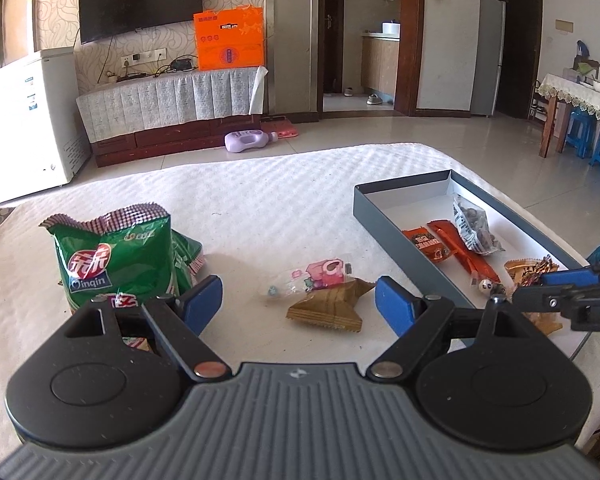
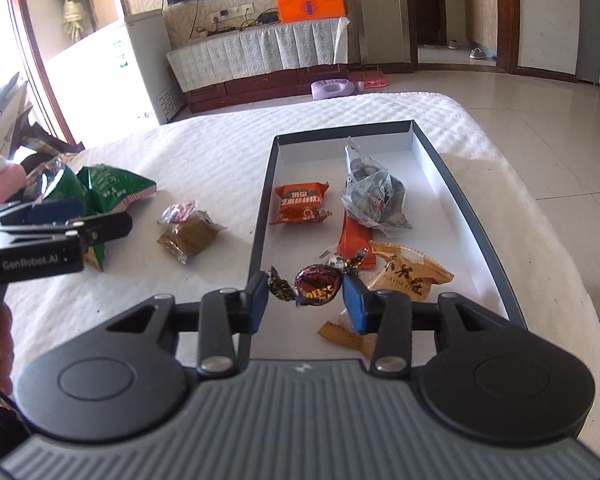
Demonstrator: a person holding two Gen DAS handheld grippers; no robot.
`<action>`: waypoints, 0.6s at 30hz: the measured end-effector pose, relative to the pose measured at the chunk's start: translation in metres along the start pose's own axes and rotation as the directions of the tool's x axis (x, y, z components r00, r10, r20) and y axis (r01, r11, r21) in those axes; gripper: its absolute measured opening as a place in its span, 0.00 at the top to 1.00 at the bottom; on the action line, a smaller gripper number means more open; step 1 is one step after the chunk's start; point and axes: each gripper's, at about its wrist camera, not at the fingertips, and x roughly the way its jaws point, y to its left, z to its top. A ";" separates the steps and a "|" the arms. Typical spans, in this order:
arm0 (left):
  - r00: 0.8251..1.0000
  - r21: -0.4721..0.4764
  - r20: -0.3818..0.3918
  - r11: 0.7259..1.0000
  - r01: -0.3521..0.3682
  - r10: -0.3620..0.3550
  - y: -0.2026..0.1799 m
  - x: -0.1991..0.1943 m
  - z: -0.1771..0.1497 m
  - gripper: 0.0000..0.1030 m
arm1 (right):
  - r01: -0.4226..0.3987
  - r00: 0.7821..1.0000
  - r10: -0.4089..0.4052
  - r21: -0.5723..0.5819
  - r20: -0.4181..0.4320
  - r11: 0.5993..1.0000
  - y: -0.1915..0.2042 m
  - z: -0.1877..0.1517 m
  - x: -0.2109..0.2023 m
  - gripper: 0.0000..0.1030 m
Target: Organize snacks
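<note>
the right claw (image 1: pixel 556 284) runs off the frame edge, its fingers hiding part of a gold wrapper (image 1: pixel 530 270).

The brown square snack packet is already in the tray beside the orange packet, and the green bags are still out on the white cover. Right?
Not quite. The brown square snack packet is not in the tray; it lies out on the white cover, left of the tray, as the right wrist view shows. The green bags are indeed still on the cover.
</note>
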 end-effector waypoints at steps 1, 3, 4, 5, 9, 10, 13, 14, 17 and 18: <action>1.000 0.000 -0.003 1.000 -0.001 0.001 0.001 0.000 -0.001 0.16 | -0.001 1.000 0.001 0.004 -0.001 1.000 0.000 0.000 0.000 0.56; 1.000 0.004 -0.006 1.000 -0.007 0.007 0.003 0.000 -0.003 0.16 | -0.001 1.000 0.001 0.009 0.002 1.000 -0.001 0.000 -0.001 0.55; 1.000 0.007 -0.008 1.000 -0.008 0.008 0.004 0.000 -0.004 0.16 | -0.005 1.000 0.005 0.012 0.012 1.000 -0.001 0.000 -0.003 0.55; 1.000 0.010 -0.009 1.000 -0.008 0.008 0.005 -0.001 -0.005 0.16 | -0.010 1.000 0.010 0.018 0.026 1.000 -0.002 0.001 -0.005 0.55; 1.000 0.031 -0.011 0.999 -0.017 0.017 0.008 -0.002 -0.010 0.16 | -0.025 0.992 0.018 0.057 0.124 0.998 -0.007 0.005 -0.021 0.41; 1.000 0.036 -0.013 0.999 -0.018 0.019 0.009 -0.001 -0.011 0.16 | -0.029 0.989 0.019 0.068 0.146 0.997 -0.009 0.007 -0.024 0.40; 0.999 0.044 -0.023 0.999 -0.023 0.024 0.013 -0.001 -0.017 0.16 | -0.044 0.982 0.022 0.115 0.190 0.992 -0.016 0.009 -0.029 0.39; 0.999 0.046 -0.030 0.999 -0.023 0.025 0.015 0.000 -0.019 0.16 | -0.045 0.981 0.020 0.126 0.195 0.991 -0.017 0.009 -0.029 0.39; 0.999 0.049 -0.044 0.998 -0.027 0.029 0.019 0.001 -0.025 0.16 | -0.044 0.983 0.020 0.130 0.181 0.991 -0.015 0.011 -0.025 0.39; 0.998 0.048 -0.048 0.998 -0.028 0.031 0.022 0.001 -0.027 0.16 | -0.046 0.984 0.024 0.121 0.176 0.992 -0.012 0.011 -0.023 0.39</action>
